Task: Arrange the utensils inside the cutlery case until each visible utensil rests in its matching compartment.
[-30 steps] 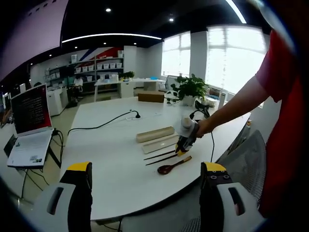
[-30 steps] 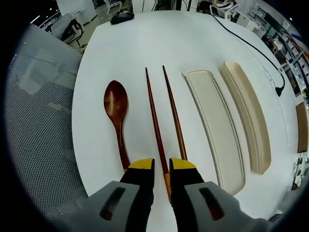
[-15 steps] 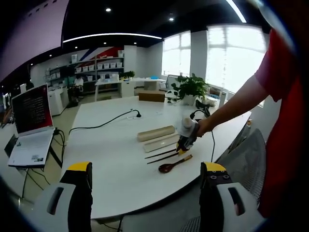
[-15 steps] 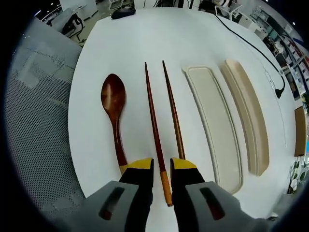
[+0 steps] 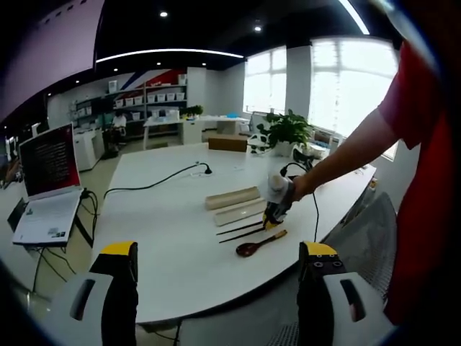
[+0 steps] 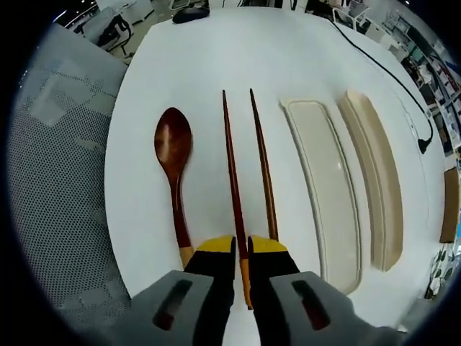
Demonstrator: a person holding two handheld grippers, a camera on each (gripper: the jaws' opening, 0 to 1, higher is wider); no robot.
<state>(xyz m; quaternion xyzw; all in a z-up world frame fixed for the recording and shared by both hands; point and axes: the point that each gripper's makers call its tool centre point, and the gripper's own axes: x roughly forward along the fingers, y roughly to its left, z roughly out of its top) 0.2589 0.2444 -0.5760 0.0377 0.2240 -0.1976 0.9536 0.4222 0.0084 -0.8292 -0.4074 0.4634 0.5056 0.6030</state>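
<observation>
Narrower than half a second ago, the gap between the jaws of the right gripper [image 6: 241,245] is now pinched onto the handle end of the left chopstick [image 6: 232,169]; the utensils themselves lie where they lay. That chopstick's orange tip pokes out below the jaws, while the stretch between them is covered, so the contact itself is hard to make out. The right chopstick [image 6: 263,169] runs just beside it, its near end hidden behind the right jaw. A dark red-brown wooden spoon [image 6: 175,176] lies parallel on the other side, bowl pointing away, handle end touching the left jaw's edge. Beyond the chopsticks rest the pale case tray [image 6: 328,194] and, closer to the far edge of the white table [image 6: 209,65], its beige lid [image 6: 378,180]. All sit near the table's rounded end, beside a mesh chair [image 6: 54,166].

From the left gripper view, the left gripper [image 5: 216,270] hangs off the table's edge with jaws wide apart, nothing between them. A person's arm reaches to the right gripper; the utensils there are small and blurred.
</observation>
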